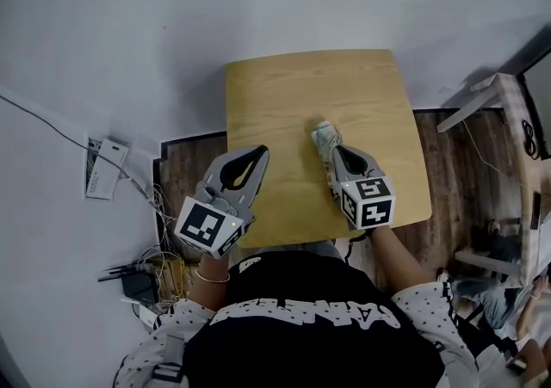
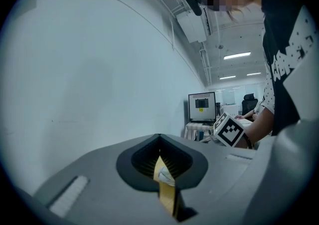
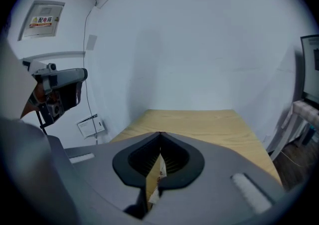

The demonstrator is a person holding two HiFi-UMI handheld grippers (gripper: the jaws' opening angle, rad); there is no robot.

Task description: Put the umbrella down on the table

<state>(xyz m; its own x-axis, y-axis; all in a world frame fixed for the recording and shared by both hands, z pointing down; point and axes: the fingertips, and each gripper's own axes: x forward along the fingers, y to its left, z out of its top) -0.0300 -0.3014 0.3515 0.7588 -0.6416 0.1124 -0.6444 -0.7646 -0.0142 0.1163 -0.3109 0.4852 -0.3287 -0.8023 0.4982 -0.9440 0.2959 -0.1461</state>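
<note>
two closed, empty: left gripper [image 1: 257,153], right gripper [image 1: 325,133], by wooden table [image 1: 293,89]; wall label [image 3: 42,20] reads 配电箱.

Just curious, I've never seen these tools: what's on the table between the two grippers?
Nothing. In the head view, the wooden table is bare between the left gripper and the right gripper.

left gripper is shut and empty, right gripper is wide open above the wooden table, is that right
No. The right gripper is shut, not wide open: the right gripper view shows its jaws together with nothing held between them. The rest stands: the left gripper is shut and empty, and the right one is above the wooden table.
</note>
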